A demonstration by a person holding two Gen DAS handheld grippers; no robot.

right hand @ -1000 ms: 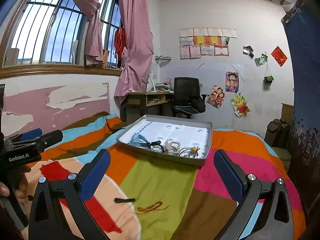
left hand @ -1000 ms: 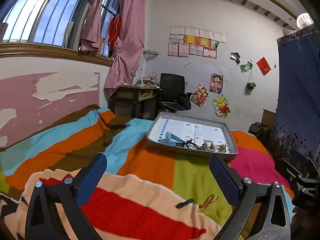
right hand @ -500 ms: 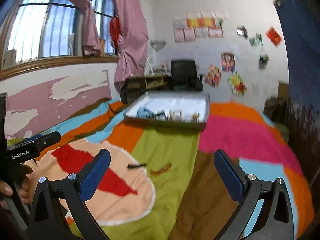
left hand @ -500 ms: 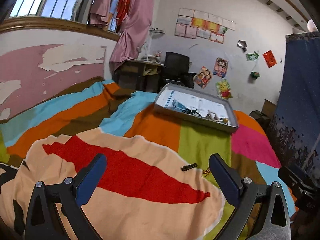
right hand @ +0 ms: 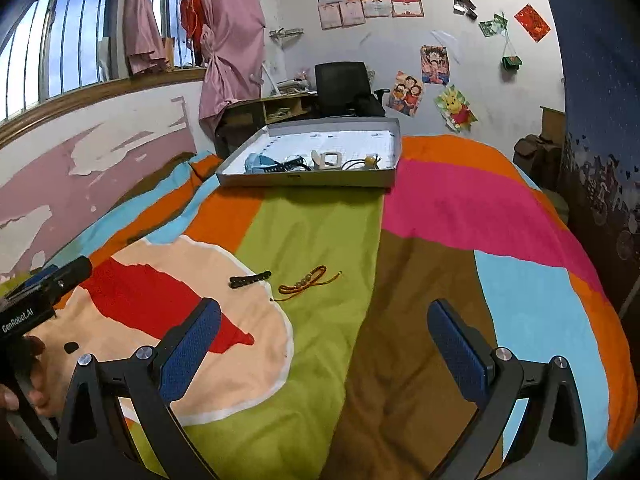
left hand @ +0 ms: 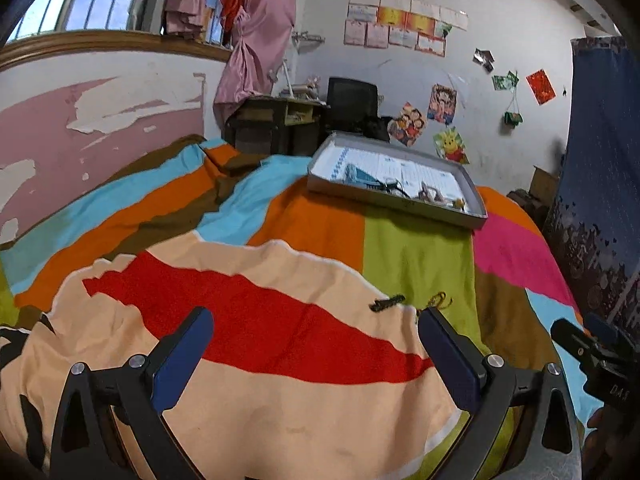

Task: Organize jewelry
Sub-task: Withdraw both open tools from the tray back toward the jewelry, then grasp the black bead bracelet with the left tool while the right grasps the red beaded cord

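The left gripper (left hand: 314, 336) hangs over a striped bedspread (left hand: 280, 408), its blue-padded fingers (left hand: 180, 356) spread wide with nothing between them. Just ahead of its right finger, a dark hair clip (left hand: 386, 303) lies on the cream patch of the cover, and a red-and-gold cord bracelet (left hand: 438, 301) lies just beside it on the green stripe. The right gripper (right hand: 324, 334) is likewise spread wide and empty; from its camera the clip (right hand: 249, 279) and the bracelet (right hand: 308, 282) sit ahead and slightly to its left, near each other but apart. Farther ahead of both grippers, a shallow grey box lid (right hand: 308, 179) rests on the bed, holding a blue piece, dark cords, a pale square item and a small yellow bead along its near wall; these are too small to identify further. A person's hand (right hand: 24, 376) grips the left tool's handle at the left edge of the right camera's view. Beyond the bed stand a desk (right hand: 260, 110) and a black office chair (right hand: 340, 88), against a white wall hung with posters, and pink curtains (right hand: 232, 40) frame a barred window.
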